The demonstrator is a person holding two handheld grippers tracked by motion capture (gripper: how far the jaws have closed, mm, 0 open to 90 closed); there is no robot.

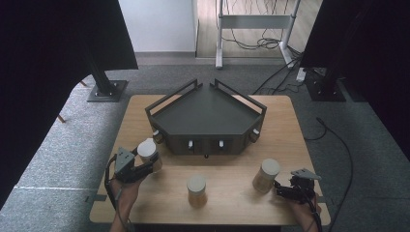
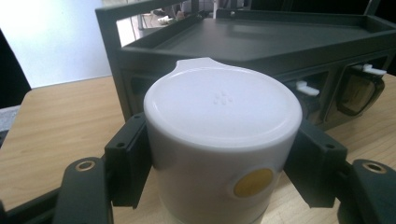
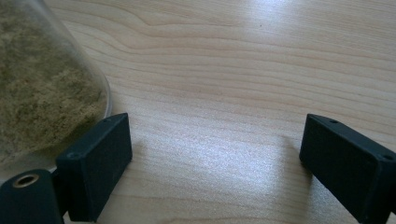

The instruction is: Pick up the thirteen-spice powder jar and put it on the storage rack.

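High view: wooden table (image 1: 145, 104) with a dark five-sided tray (image 1: 205, 113) on a raised stand toward its far edge. Three jars with pale lids stand on the near half. The left jar (image 1: 148, 153) sits just in front of the tray's left corner, pinched in the left gripper (image 1: 145, 166), whose jaws close on its sides. The middle jar (image 1: 197, 190) stands alone near the front edge, well apart from both hands. The right jar (image 1: 265, 175) stands just beside the right gripper (image 1: 283, 188), which lies low near the table's front right corner

Left gripper view: left jar (image 2: 223, 140) sits square between the two black jaws, both pads pressed against its white wall below the lid; a round yellow mark shows on its side. The tray (image 2: 261, 44) rises close behind it, with the table (image 2: 56, 121) showing to the left

Right gripper view: right gripper (image 3: 215, 158) with jaws spread wide, bare table (image 3: 243, 70) between them. Right jar (image 3: 42, 93), clear-walled and holding a brown powder, stands to the left, just beside the left jaw; contact cannot be told
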